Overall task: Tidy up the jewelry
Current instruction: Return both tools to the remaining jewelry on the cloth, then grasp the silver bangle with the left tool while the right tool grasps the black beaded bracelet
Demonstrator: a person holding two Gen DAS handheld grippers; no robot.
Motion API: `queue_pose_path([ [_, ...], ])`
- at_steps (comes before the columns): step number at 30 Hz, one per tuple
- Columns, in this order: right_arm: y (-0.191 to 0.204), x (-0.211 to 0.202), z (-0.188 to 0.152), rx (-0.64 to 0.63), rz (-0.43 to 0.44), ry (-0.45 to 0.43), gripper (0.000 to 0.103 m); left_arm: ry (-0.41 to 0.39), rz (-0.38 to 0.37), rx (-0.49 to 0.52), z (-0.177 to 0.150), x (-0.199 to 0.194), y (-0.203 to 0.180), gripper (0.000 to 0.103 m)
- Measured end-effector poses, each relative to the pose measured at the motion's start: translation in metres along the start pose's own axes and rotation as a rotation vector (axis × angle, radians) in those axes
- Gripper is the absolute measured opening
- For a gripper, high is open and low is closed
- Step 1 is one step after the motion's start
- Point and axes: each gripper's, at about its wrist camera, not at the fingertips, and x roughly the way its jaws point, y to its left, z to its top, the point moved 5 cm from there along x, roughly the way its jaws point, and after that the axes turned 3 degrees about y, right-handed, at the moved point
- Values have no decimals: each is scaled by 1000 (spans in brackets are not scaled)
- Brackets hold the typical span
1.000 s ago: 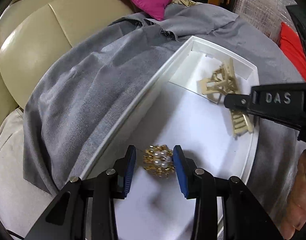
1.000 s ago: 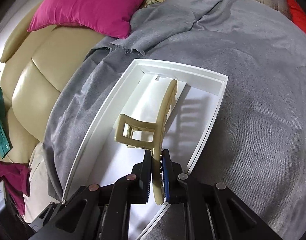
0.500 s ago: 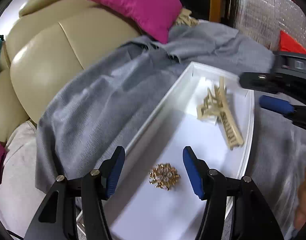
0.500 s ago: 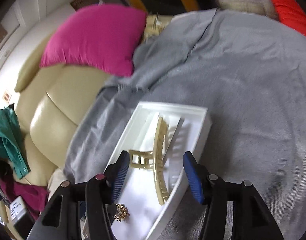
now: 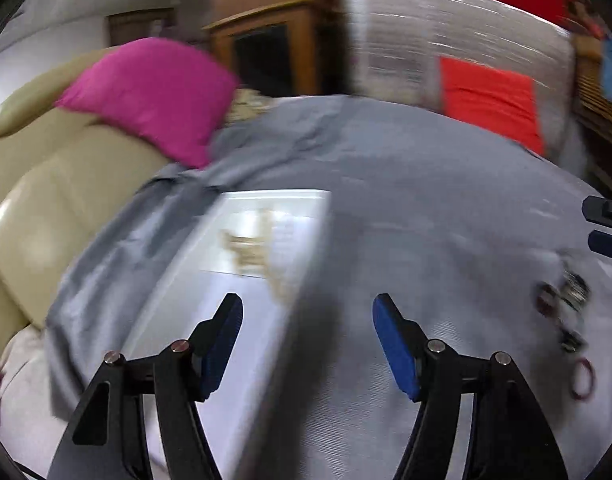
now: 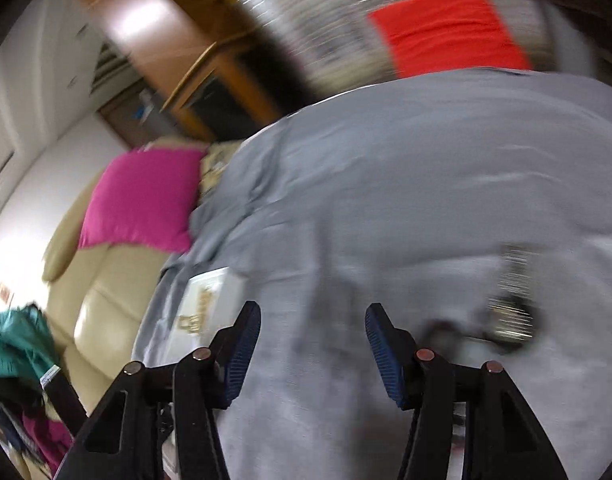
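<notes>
Both tongs have let go and pulled away from the white tray since the earlier frames: the brooch and the beige hair claw stayed in it. The left tongs [image 5: 308,344] are spread and opening further, with nothing between the blue pads [image 5: 394,346]. The right tongs [image 6: 313,354] are also spread, closing slightly, and empty. The white tray [image 5: 274,197] lies on the grey cloth [image 5: 406,200], and the hair claw [image 5: 250,254] rests inside it, blurred. A small heap of dark jewelry [image 5: 562,304] lies on the cloth at the right, well apart from the tray. A pink cushion [image 5: 154,96] leans on the beige sofa [image 5: 38,200].
</notes>
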Motion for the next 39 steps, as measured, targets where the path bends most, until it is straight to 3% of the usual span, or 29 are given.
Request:
queue_pose_path([
  [6,-86,-31,-8,204,-1,-14,54,66,-175,122,-14,-1,-78,68],
  [8,-100,-30,-10,218,-14,16,49,92,-221,144,-16,3,-96,68],
  [16,-146,-28,-13,308,-3,62,49,169,-350,175,-17,19,-158,68],
  [25,-167,-24,-10,348,-19,86,49,210,-443,179,-11,31,-198,68],
  [32,-169,-21,-10,359,-23,88,49,307,-513,120,-15,52,-221,68],
  [34,-171,-20,-9,364,-24,83,49,319,-530,110,-17,55,-227,63],
  [36,-172,-18,-8,366,-21,81,49,329,-535,110,-18,58,-231,37],
  [38,-170,-14,-7,356,-12,79,49,323,-532,110,-17,58,-233,29],
  [39,-168,-12,-6,345,-10,82,49,321,-538,108,-17,58,-234,18],
])
